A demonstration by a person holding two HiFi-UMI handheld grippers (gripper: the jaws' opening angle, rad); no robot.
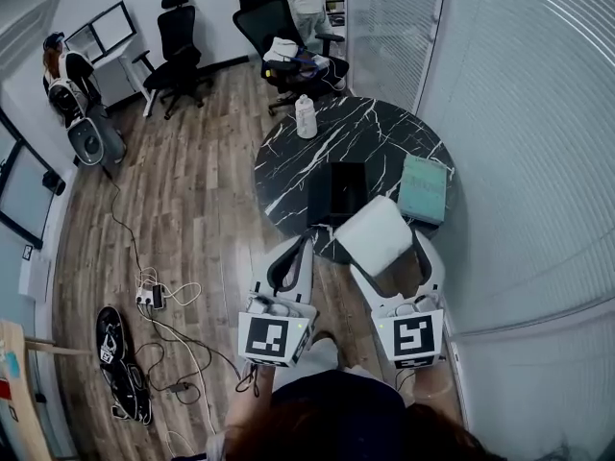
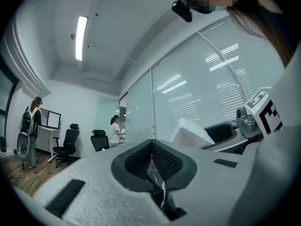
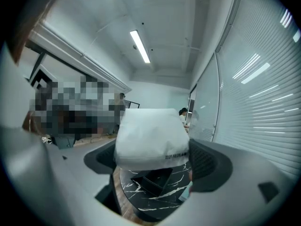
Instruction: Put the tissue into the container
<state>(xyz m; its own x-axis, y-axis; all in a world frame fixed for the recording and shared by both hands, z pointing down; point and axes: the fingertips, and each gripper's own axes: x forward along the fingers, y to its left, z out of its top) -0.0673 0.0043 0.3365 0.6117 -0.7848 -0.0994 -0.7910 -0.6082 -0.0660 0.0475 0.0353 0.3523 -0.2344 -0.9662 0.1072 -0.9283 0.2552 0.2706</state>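
The right tongs (image 1: 392,257) grip a white tissue pack (image 1: 375,233) above the dark worktop's (image 1: 384,137) near edge, just near of the black container (image 1: 348,176). The left tongs (image 1: 296,253), jaws together, sit left.

Left gripper (image 1: 291,265): jaws together at the tips, nothing between them. Right gripper (image 1: 392,255): jaws spread wide, pads pressed on both sides of the tissue (image 3: 150,136), which sticks up above the jaws. Both are held out in front of the body, side by side, near each other but not touching. They're roughly level and point the same way. Marker cubes (image 1: 276,339) sit at the rear ends, facing up. Hands are mostly hidden behind the cubes; a bit of right wrist (image 1: 434,384) shows.
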